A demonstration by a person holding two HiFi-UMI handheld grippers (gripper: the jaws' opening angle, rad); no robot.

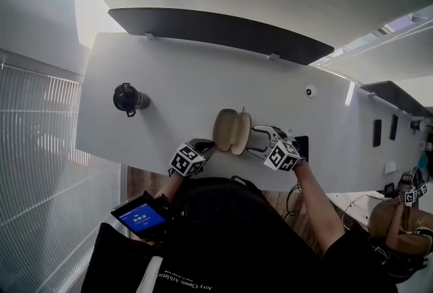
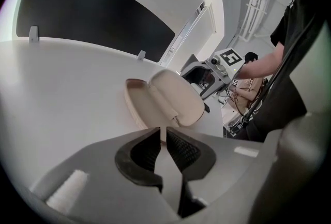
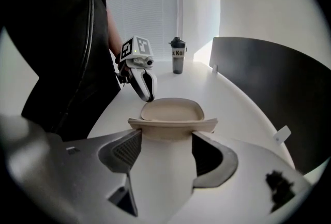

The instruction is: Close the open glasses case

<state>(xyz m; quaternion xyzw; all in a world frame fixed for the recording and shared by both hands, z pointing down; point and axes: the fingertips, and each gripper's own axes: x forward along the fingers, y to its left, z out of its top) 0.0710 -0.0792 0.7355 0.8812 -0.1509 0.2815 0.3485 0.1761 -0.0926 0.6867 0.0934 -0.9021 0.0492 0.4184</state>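
Glasses case (image 1: 232, 130) is open on the white worktop (image 1: 176, 75), near its front edge, sitting between the two sets of fingers. Beige shell, both halves spread apart at the hinge.

L gripper (image 2: 161, 132): fingers nearly together, only a thin slit between the pads. Case's near rim sits right at the tips, and it looks pinched on that rim. In the right gripper view the L tip comes down onto the far rim of the flatter half, touching it.

R gripper (image 3: 166, 137): fingers spread wide and not clamping. The nearer half of the case is tilted up and lies across, just past the tips, and it's wider than the gap between them. Its edge is at or touching the left-hand fingertip and clear of the other pad. The flatter half lies beyond it, further out from the R fingers.

In the head view the grippers face each other across the case, L on its left half and R on its right, both angled down.

Other items:
- Dark bottle (image 1: 128, 99) stands upright, well out past the L fingers and apart from the case.
- Small round white item (image 1: 310, 91) sits on the worktop well beyond the R fingers.
- Dark panel (image 1: 223, 31) runs along the worktop's far edge.
- Small device w/ a blue screen (image 1: 141, 216) is at the person's waist, behind the L gripper.
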